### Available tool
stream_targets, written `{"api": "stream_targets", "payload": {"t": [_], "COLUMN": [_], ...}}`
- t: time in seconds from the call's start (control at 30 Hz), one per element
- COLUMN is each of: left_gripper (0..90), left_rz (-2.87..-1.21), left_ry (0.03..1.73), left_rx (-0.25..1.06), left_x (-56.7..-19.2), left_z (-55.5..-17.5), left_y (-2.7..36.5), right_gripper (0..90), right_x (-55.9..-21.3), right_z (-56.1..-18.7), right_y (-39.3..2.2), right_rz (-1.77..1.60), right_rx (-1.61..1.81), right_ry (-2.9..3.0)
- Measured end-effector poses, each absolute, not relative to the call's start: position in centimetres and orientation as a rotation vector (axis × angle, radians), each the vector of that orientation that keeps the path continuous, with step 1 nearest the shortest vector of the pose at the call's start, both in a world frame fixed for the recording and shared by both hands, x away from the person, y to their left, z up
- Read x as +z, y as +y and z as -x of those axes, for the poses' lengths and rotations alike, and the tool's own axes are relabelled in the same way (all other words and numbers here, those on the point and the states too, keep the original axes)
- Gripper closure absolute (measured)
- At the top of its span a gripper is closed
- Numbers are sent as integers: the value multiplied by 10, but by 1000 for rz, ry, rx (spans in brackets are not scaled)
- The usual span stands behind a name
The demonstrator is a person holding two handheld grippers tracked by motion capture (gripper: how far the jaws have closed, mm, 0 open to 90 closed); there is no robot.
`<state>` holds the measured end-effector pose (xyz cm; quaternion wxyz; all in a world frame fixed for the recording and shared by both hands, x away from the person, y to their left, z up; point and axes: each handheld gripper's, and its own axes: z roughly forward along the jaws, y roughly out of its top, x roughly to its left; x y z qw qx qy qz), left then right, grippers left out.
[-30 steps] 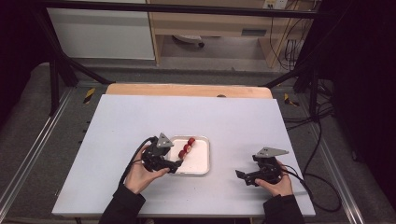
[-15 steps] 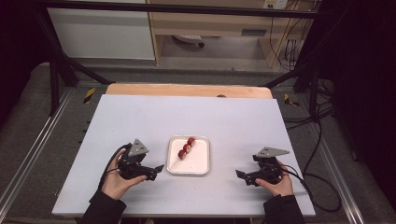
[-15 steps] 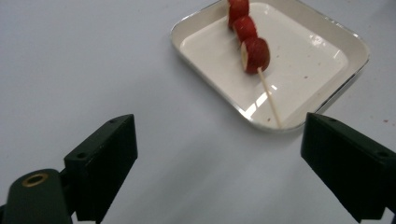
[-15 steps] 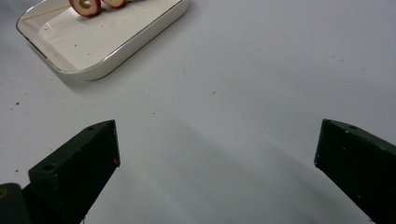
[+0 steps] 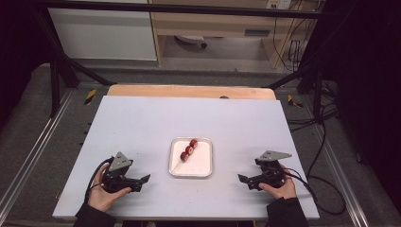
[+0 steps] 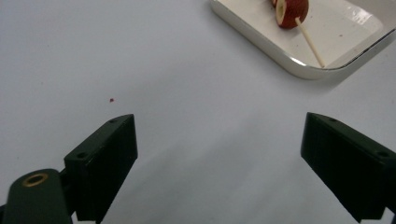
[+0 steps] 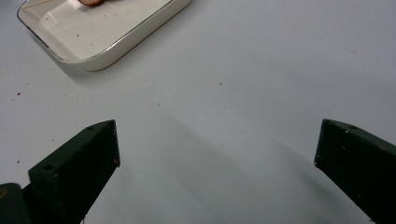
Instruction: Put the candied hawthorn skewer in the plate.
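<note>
Now we rest both grippers on the table, jaws apart and empty: left gripper (image 5: pixel 142 180) at eight o'clock of the tray (image 5: pixel 204 172), right gripper (image 5: pixel 245 180) at four. The skewer (image 5: pixel 188 150) lies inside the tray, probably delivered there.

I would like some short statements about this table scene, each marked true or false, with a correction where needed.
1. The wooden skewer with red fruit pieces lies in the shallow white rectangular tray. True.
2. The left gripper clamps the skewer. False: its jaws are open, above bare table beside the tray.
3. The right gripper is open and holds nothing. True.
4. The tray stands on the floor. False: it stands on the pale grey table.
</note>
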<state>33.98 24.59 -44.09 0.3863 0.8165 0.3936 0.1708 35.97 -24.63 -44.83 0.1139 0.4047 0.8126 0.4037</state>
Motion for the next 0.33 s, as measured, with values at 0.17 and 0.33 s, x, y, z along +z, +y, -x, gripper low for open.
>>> {"api": "stream_targets", "payload": {"t": [0.17, 0.33], "left_gripper": [108, 108], "left_rz": [-2070, -2084], "left_ry": [1005, 1006], "left_rx": [438, 438], "left_x": [-443, -446], "left_z": [-338, -338], "left_y": [252, 253], "right_gripper": [7, 7], "right_x": [-451, -452], "right_z": [-358, -359], "right_y": [-246, -246], "right_rz": [-1174, -1173], "right_rx": [1164, 1172], "right_ry": [2400, 2397]}}
